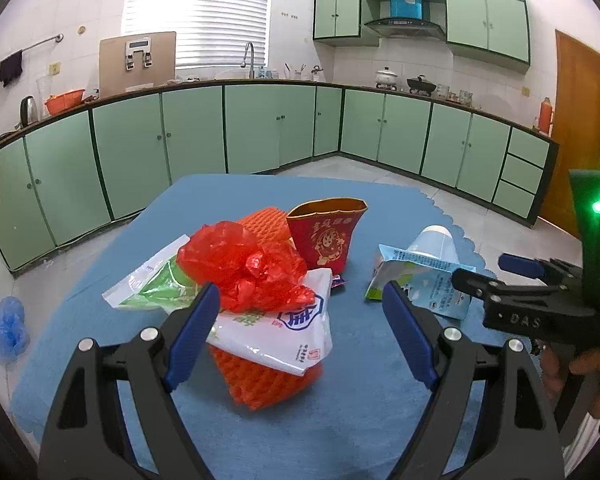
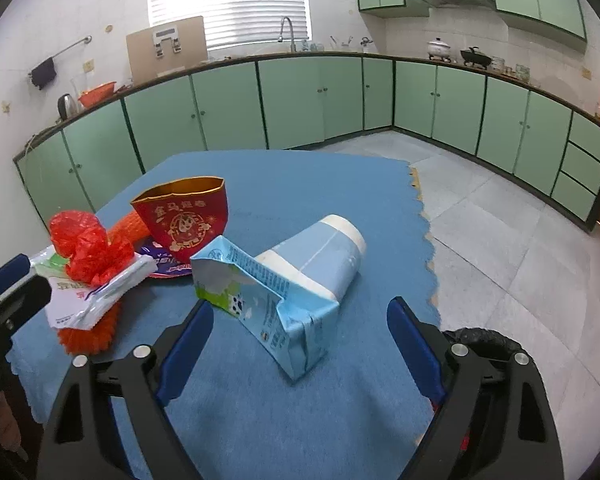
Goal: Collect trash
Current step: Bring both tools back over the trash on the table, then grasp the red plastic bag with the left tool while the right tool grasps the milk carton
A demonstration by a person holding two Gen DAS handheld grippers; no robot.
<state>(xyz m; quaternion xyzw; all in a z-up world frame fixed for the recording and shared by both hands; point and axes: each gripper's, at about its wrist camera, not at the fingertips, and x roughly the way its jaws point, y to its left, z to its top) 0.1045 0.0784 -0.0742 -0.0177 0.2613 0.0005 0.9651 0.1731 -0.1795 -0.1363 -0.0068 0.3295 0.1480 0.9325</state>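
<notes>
Kitchen, blue tablecloth [image 1: 340, 420] spread over a table, trash in two clusters on it

Left gripper [image 1: 300, 320]: jaws wide, holding nothing. Centre of the left wrist view, its blue pads flank the near end of a heap: crumpled red plastic bag [image 1: 244, 264] on top of a white printed wrapper [image 1: 284, 328], which lies over orange foam fruit netting [image 1: 260, 384]. A second, green-and-white wrapper [image 1: 152, 280] sticks out left of the heap. Stacked this way, a single pinch would likely lift only the top layers; the netting underneath may stay behind

Red paper pouch [image 1: 326, 236] stands upright and open-mouthed just behind the heap, centre frame. Judged a candidate receptacle, though a black bag rim [image 2: 480, 340] shows at the lower right of the right wrist view, off the table edge, and is more likely the bin

Right gripper [image 2: 300, 332]: also spread wide, empty. It straddles a flattened light-blue milk carton [image 2: 276, 312] in the centre of its view; carton leans against a paper cup [image 2: 324, 252] lying on its side, mouth toward the upper right. Wide stance suits the carton's broad face

Step judged: both tools lined up for first picks, nothing collected yet

Risk: the cup could roll toward the scalloped cloth edge once the carton is lifted
</notes>
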